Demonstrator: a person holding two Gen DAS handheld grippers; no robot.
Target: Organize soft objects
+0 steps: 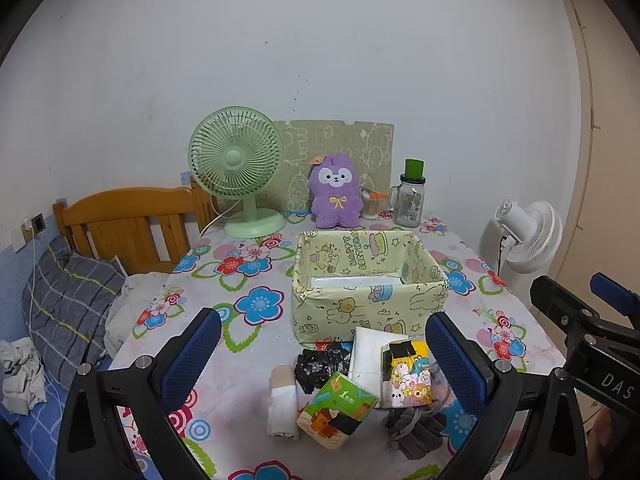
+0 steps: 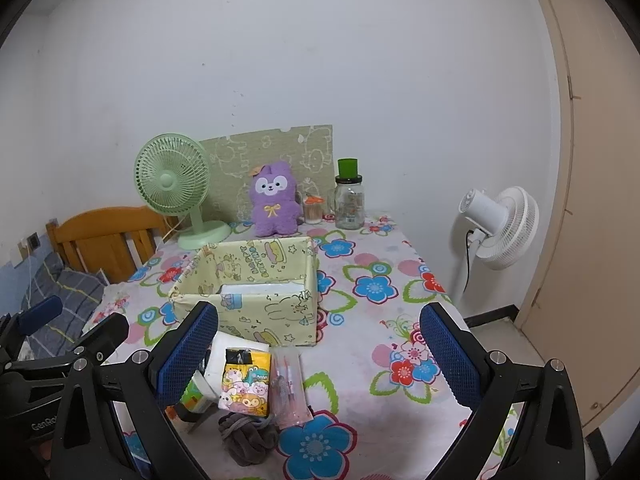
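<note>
Hovering low over the flowered tablecloth [image 1: 248,344], the left gripper [image 1: 322,354] has its blue-padded fingers [image 1: 192,356] spread wide and holds nothing; the right gripper [image 2: 318,350] beside it is just as wide open and empty. Nearest to them lies a heap of soft things, all just in front of the yellow cartoon-print box [image 1: 370,280]: a grey drawstring pouch [image 1: 416,426], a green tissue pack [image 1: 336,410], a white cloth roll [image 1: 283,404], a yellow animal-print tissue pack [image 1: 408,374], a crumpled black bag [image 1: 320,364] and a white folded sheet [image 1: 370,354] touching the box's front wall. Behind the box stand a purple plush [image 1: 334,190], a green desk fan [image 1: 238,168] and a glass jar [image 1: 410,200].
</note>
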